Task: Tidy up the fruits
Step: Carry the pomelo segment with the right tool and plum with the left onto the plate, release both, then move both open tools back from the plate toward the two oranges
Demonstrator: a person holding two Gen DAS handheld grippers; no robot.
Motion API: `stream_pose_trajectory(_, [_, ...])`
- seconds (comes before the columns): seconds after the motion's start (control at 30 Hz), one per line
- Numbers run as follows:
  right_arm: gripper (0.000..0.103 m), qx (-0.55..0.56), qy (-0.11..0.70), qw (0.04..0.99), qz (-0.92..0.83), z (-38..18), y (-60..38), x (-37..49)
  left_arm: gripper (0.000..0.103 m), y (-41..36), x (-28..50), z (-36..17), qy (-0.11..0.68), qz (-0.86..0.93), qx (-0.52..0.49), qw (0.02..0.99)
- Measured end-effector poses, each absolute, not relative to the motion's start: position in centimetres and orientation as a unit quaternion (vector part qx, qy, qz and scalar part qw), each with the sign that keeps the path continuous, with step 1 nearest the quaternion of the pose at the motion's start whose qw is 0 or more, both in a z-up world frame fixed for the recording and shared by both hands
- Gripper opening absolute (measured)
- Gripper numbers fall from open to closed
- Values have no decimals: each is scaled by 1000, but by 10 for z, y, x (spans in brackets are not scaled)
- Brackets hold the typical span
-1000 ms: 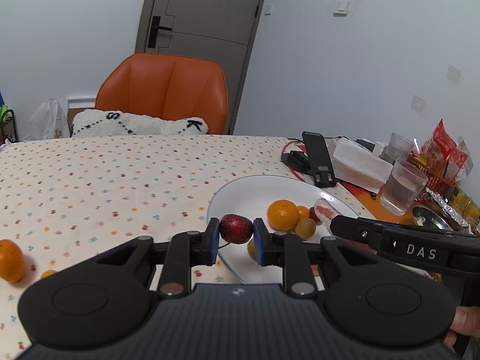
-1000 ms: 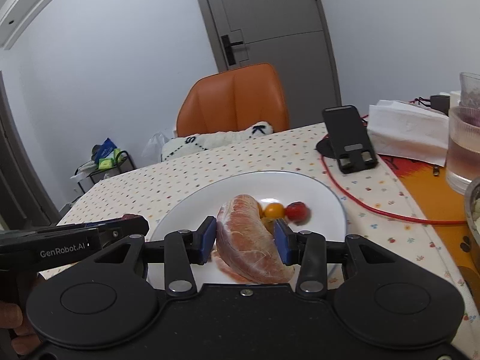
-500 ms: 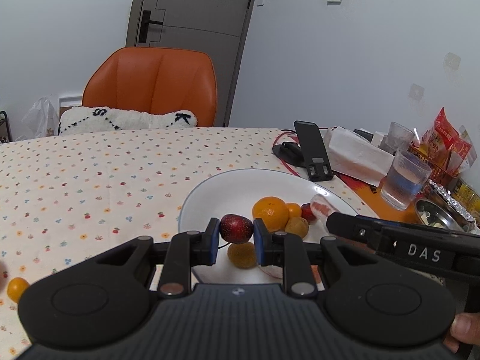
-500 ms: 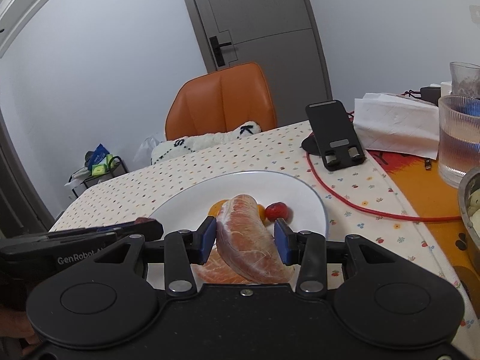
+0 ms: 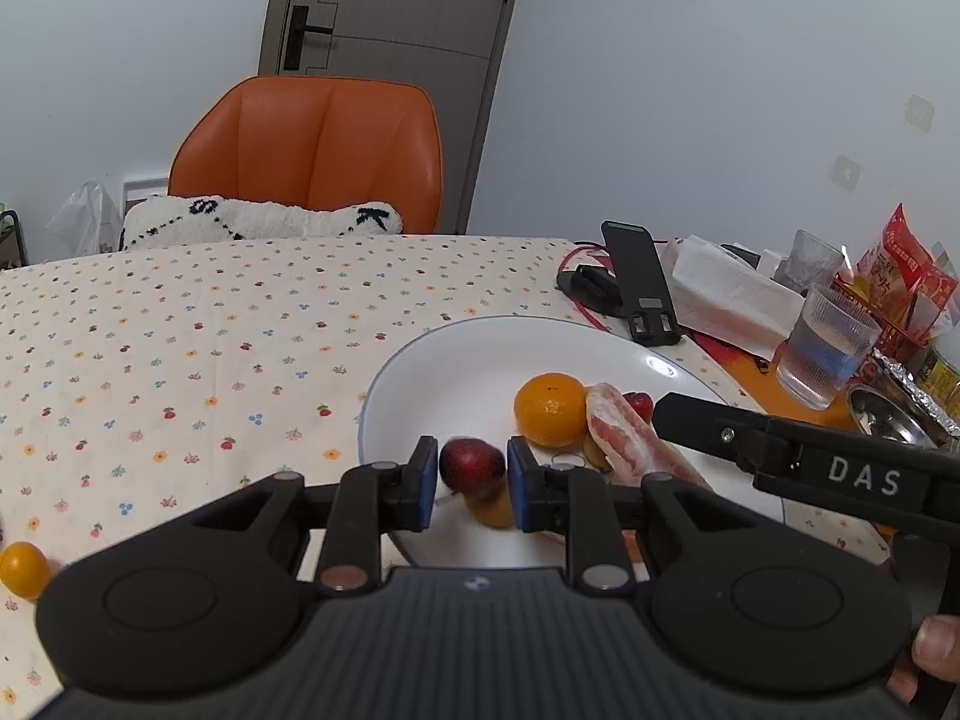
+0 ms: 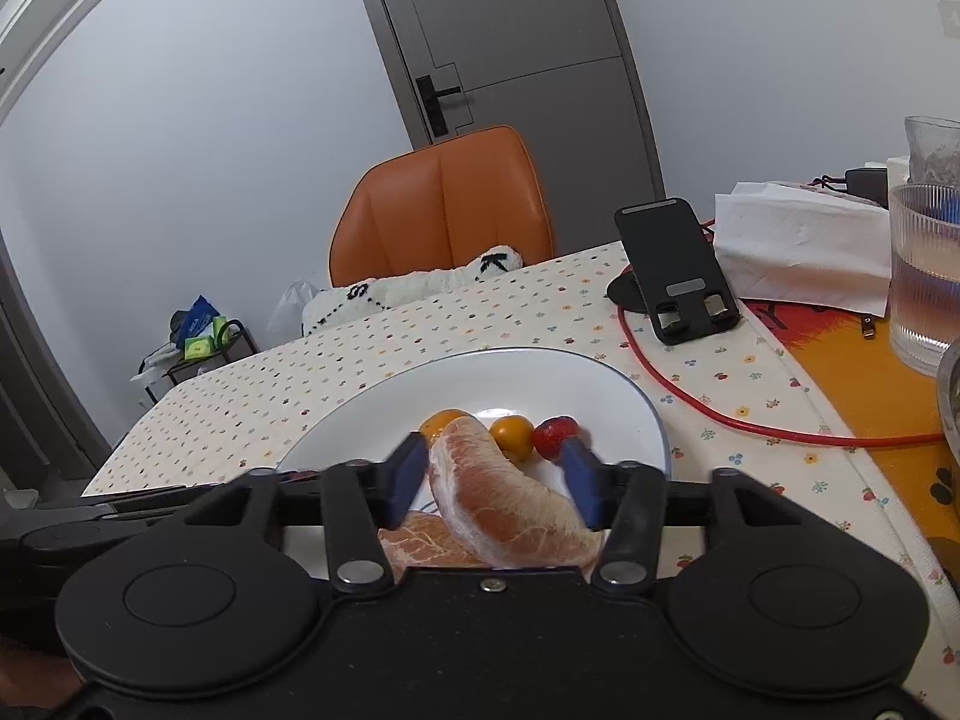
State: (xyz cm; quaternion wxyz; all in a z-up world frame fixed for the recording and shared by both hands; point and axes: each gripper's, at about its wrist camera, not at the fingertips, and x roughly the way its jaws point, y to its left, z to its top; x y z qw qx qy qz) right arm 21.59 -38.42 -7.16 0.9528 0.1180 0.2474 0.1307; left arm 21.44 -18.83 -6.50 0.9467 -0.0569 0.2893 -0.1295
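L gripper had its jaws wide, dark red fruit loose between them over the plate. R gripper also spread, pomelo segment resting on plate. Step looked like release; next prob. fetch the small orange fruit off the dotted tablecloth. Orange chair, grey door behind.

both grippers are matte black with round discs, silver screws and blue pads. the right gripper reads "das" in white letters.
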Motion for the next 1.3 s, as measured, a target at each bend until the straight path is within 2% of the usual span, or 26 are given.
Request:
stream_pose_trajectory(0.07, [64, 121, 248, 952, 131, -71, -385, 216, 23, -188, 214, -64, 287, -124, -56, 948])
stream_pose_trajectory(0.17, [70, 124, 247, 952, 131, -70, -386, 215, 24, -186, 215, -64, 289, -122, -59, 948])
stream_pose_trajectory(0.3, [74, 124, 244, 953, 133, -67, -385, 213, 26, -187, 214, -63, 290, -124, -57, 947])
stream_pose_trajectory(0.4, [75, 125, 245, 952, 132, -66, -385, 212, 28, -184, 211, -61, 290, -123, -60, 947])
stream_pose_trajectory(0.57, [75, 127, 244, 952, 138, -63, -381, 209, 39, -175, 205, -56, 285, -119, -63, 949])
stream_pose_trajectory(0.77, [75, 123, 238, 952, 149, -58, -371, 205, 47, -160, 195, -51, 279, -110, -66, 952])
stream_pose_trajectory(1.3, [76, 115, 223, 949, 190, -44, -343, 191, 54, -102, 162, -37, 264, -55, -72, 960])
